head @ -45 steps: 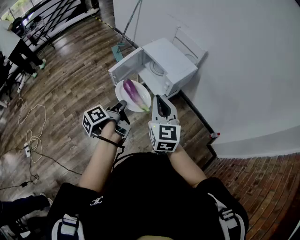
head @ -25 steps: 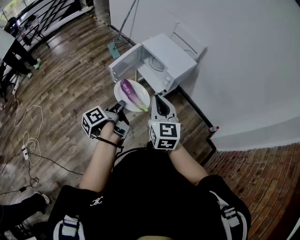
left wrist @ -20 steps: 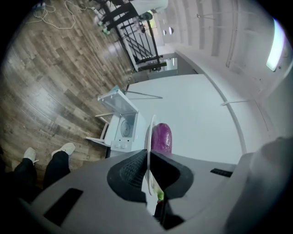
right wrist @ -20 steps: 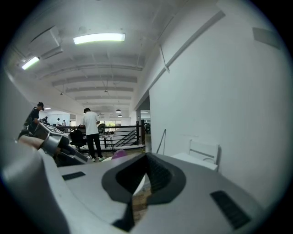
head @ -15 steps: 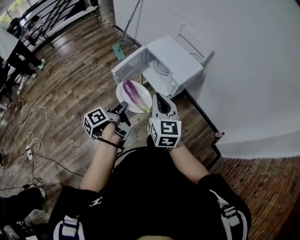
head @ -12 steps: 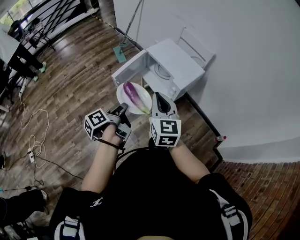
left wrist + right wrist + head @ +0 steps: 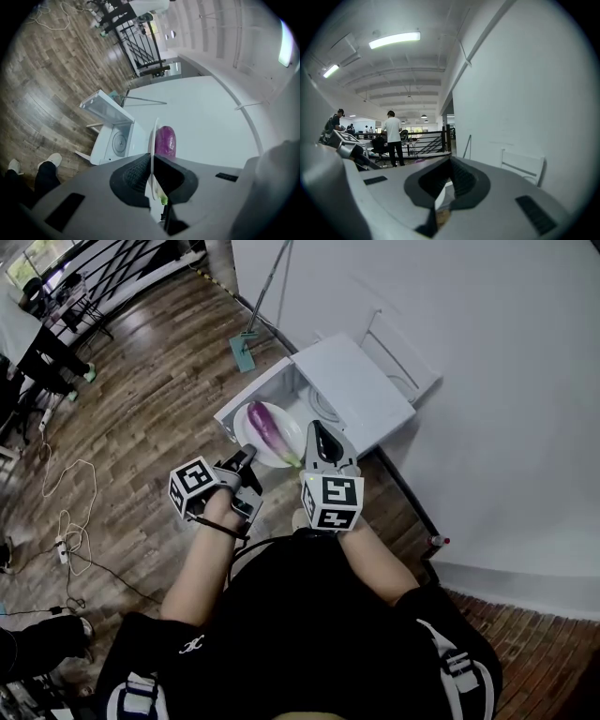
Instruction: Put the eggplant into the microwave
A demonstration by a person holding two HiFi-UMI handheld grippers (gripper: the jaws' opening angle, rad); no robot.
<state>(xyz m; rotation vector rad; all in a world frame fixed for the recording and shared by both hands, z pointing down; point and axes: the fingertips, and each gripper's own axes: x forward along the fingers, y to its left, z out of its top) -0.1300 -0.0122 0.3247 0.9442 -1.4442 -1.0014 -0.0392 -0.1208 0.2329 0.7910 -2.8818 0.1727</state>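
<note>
A purple eggplant lies on a white plate, carried between both grippers. My left gripper is shut on the plate's near-left rim and my right gripper is shut on its right rim. The white microwave stands on the floor by the wall with its door swung open; the plate hangs just before the opening. In the left gripper view the plate shows edge-on between the jaws, with the eggplant beyond and the microwave below. The right gripper view shows the white rim pinched.
A mop leans on the wall left of the microwave. A white chair stands behind it. Cables trail on the wooden floor at the left. People stand far off by a railing. My shoes show below.
Both grippers have carried the plate with the eggplant forward, from well short of the microwave to right at its open front. The grips are unchanged.
</note>
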